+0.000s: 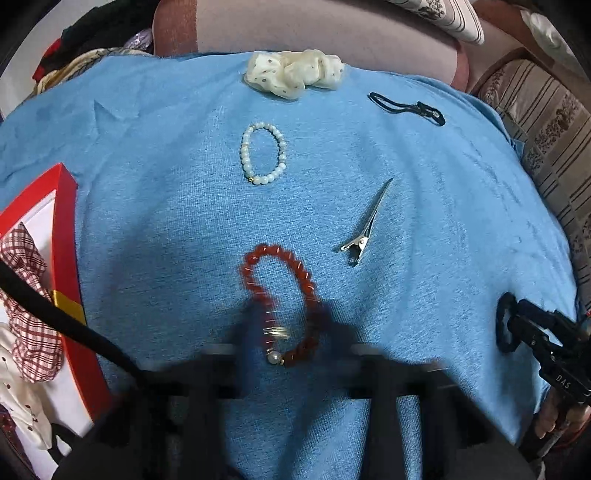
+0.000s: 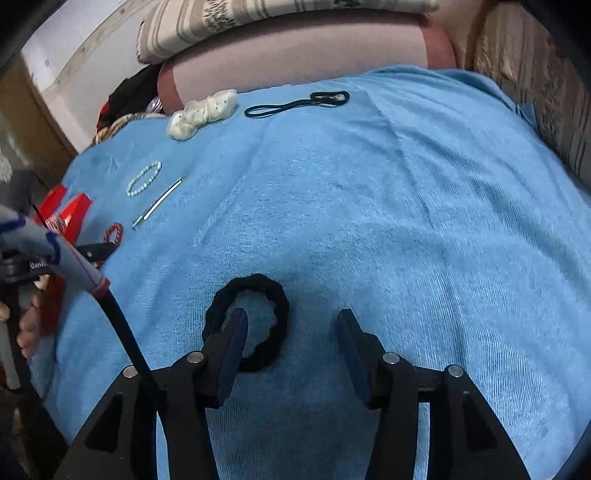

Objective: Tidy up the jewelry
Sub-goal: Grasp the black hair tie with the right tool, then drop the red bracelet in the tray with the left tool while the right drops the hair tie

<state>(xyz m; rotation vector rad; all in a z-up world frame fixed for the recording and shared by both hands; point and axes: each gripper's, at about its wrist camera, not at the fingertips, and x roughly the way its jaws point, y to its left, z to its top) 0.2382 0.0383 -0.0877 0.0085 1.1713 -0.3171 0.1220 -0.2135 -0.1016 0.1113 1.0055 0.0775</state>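
On the blue cloth (image 1: 147,221), the limp, beaded red bracelet (image 1: 280,295) lies between the blurred, spread left fingers (image 1: 255,332), best pinched across one strand; right gripper (image 2: 291,336) spread around a black scrunchie (image 2: 258,317).

A blue cloth (image 1: 155,206) covers the surface; a striped cushion (image 2: 221,18) and dark clothes (image 1: 92,33) lie behind it.

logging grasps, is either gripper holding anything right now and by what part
Nothing is gripped. The right gripper is open, one finger through the black scrunchie. The left gripper is blurred around the red bracelet; hold unclear.
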